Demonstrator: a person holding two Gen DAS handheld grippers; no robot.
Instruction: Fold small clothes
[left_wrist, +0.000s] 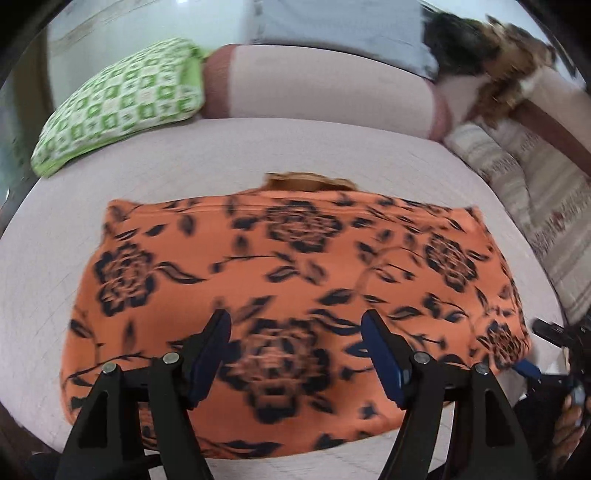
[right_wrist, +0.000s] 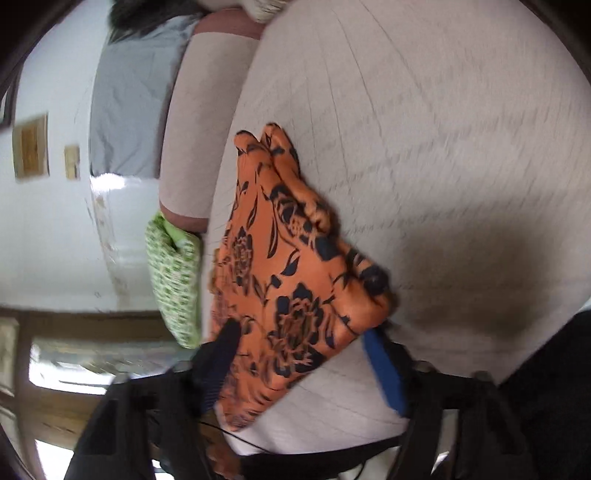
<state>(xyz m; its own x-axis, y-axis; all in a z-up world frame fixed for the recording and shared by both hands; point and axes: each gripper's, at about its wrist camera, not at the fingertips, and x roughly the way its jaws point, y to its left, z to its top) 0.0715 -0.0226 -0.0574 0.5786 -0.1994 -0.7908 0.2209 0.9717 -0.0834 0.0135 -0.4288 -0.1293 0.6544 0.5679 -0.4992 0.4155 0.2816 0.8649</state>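
An orange garment with dark blue flowers (left_wrist: 295, 266) lies spread flat on the pale bed sheet (left_wrist: 155, 155). My left gripper (left_wrist: 295, 328) hovers over its near half, open, with nothing pinched between the fingers. At the garment's right corner is my right gripper (left_wrist: 537, 349), held by a hand (left_wrist: 569, 424). In the right wrist view, rolled sideways, the garment's (right_wrist: 280, 266) bunched edge lies between the black finger (right_wrist: 225, 347) and the blue pad (right_wrist: 382, 365). The right gripper's (right_wrist: 303, 354) jaws stand well apart around the cloth and do not clamp it.
A green checked pillow (left_wrist: 122, 107) and a pink bolster (left_wrist: 314, 85) lie along the far side of the bed. A striped blanket (left_wrist: 535, 192) is heaped at the right. Behind it sits something furry, brown and black (left_wrist: 491, 55). The sheet (right_wrist: 424, 129) is bare beyond the garment.
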